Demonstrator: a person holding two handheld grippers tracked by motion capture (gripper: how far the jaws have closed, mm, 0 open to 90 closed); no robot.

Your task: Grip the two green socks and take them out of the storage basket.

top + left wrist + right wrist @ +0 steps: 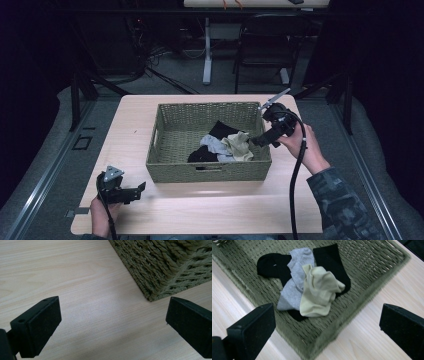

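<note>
Since the pile of socks (312, 285) lies in the near right part of the basket (165, 145), the right gripper (257, 141) is much the nearer one: it hangs at the basket's right rim, angled down toward the pile, fingers (252, 332) spread wide and empty. From it, the cream sock (318, 291) sits on top, straight ahead between the fingers. The left gripper (140, 189) rests low over the surface (210, 210) just outside the basket's near left corner, fingers likewise parted, holding nothing.
</note>
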